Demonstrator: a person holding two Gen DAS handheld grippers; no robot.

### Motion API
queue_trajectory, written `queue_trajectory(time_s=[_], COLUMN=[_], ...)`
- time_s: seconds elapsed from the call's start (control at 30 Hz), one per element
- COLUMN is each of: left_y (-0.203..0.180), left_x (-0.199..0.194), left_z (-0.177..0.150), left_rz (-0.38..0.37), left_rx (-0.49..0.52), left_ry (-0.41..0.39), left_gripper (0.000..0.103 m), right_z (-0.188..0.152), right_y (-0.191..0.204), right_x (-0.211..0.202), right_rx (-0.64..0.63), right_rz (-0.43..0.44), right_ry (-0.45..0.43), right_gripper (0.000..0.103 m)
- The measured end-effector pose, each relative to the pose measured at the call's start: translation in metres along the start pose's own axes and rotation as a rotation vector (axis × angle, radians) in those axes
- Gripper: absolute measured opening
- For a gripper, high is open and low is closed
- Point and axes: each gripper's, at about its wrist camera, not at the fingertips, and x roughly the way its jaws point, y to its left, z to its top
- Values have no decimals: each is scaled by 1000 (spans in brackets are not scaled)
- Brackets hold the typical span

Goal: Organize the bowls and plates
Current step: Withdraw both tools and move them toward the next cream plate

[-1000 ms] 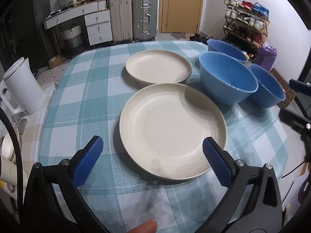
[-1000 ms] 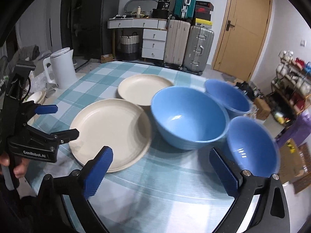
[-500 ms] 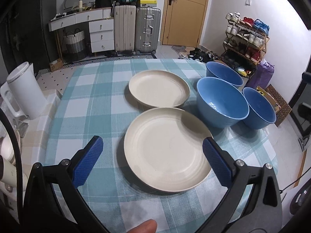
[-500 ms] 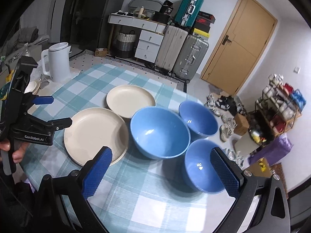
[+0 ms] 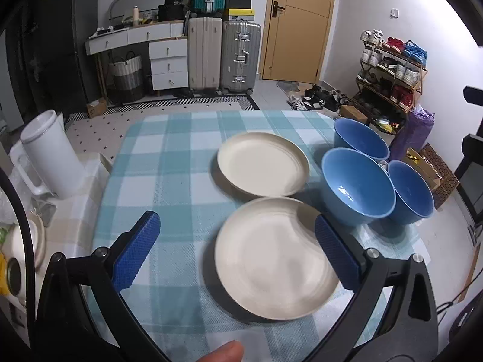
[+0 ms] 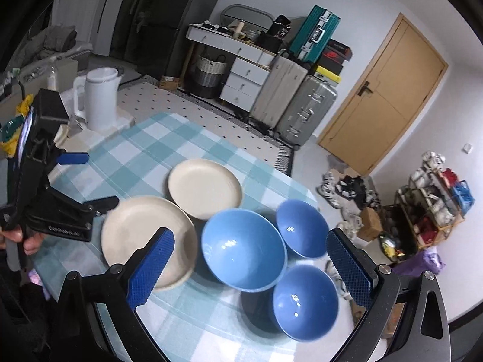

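Nothing is grabbed yet. Both grippers hang above the tabletop (image 5: pixel 169 157) with their jaws spread wide and empty, which makes sense to me as a sizing-up pose: from up here each camera gets the whole set in view before committing to a piece.

The left gripper (image 5: pixel 238 253) has the near plate (image 5: pixel 276 259) sitting right between its jaws, shifted toward the right-hand one. The far plate (image 5: pixel 262 164) is straight ahead past that, its rim looking like it just touches the near plate's rim, though the blur makes that hard to call. The right gripper (image 6: pixel 250 265) has the big bowl (image 6: pixel 243 249) between its jaws, the near small bowl (image 6: pixel 305 300) low toward the right jaw, and the far small bowl (image 6: pixel 302 227) ahead of it.

Looks-wise: two matte cream plates with raised ridged rims, near one bigger, and three glossy blue bowls, one large and two smaller. The bowls are bunched tight together, plates side by side, all upright on the teal check cloth.

My guess is plates get stacked by the left side and bowls nested by the right, since each gripper is already parked over its own group.
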Motion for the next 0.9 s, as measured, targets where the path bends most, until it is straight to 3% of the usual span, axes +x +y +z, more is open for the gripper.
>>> queue_trajectory(time_s=[0.37,0.9], left_y=[31,56], left_x=[7,83], left_z=[44,72], left_rz=[72,102], left_rx=[-53,-128], left_ry=[7,81], left_gripper=[102,102], right_z=[52,73], right_y=[1,-29], right_x=[42,164], right_rx=[49,192], right_rz=[145,242], right_ry=[-32,74], right_gripper=[102,102])
